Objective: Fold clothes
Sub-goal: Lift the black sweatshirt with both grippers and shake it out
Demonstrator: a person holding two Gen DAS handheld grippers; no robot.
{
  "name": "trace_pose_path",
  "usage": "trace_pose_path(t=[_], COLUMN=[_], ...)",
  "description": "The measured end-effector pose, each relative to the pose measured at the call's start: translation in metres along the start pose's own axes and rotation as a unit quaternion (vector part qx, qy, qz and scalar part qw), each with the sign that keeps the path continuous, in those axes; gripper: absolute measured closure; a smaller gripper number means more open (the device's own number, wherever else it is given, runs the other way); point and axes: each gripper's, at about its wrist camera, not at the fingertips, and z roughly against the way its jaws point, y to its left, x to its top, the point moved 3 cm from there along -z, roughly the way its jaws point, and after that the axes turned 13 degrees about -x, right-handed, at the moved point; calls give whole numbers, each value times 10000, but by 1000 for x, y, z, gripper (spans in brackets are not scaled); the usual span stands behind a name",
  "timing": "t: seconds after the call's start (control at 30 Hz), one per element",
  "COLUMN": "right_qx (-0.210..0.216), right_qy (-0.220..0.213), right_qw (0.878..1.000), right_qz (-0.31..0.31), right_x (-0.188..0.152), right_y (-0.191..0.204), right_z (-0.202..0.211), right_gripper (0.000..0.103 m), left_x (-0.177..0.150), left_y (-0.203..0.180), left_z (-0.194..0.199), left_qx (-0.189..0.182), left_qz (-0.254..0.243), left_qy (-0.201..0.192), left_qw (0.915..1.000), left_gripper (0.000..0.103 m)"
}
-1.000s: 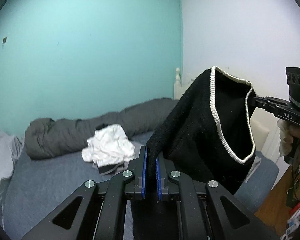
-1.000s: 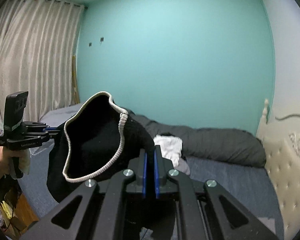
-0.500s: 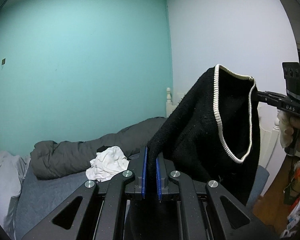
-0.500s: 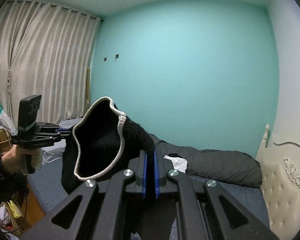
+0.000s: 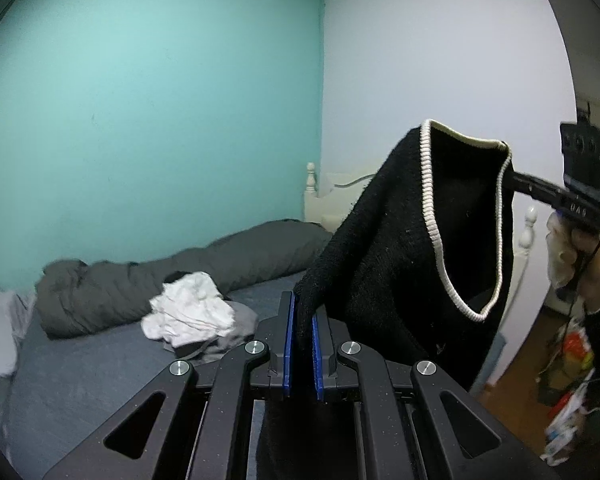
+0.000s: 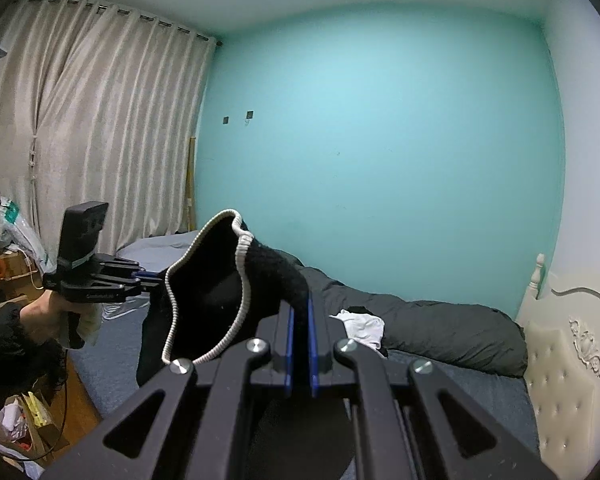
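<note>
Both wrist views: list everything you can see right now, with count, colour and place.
Knit garment: one, black with white trim, held up between both grippers.
Duvet: one, dark grey, rolled along teal wall.
Crumpled cloth: one, white, on bed.
Bed: one, blue-grey sheet.
Headboard: one, cream, tufted.
Curtains: beige, left of teal wall.
Left gripper: black, blue pads, clamping garment.
Right gripper: same, clamping garment.
</note>
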Motion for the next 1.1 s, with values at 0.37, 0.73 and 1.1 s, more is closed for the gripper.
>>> trace_pose_path(t=[0.37, 0.73, 1.1], right_qx=[147, 178, 208], right_qy=[1275, 2476, 2674], right_qw=[9910, 9665, 9608], right_qz=[-382, -660, -708], right_x=[-127, -263, -277], right_y=[-2, 10, 12], right_z=[-116, -217, -242], right_gripper=[97, 97, 97], left_x=[-121, -257, -318], left_y=[55, 144, 203], left_z=[-96, -205, -233], left_qx=[-24, 93, 400], left_qz=[872, 1612, 2184], left_qy=[1200, 1872, 1704], left_qw=[9889, 9690, 9600], left_gripper=[95, 94, 40])
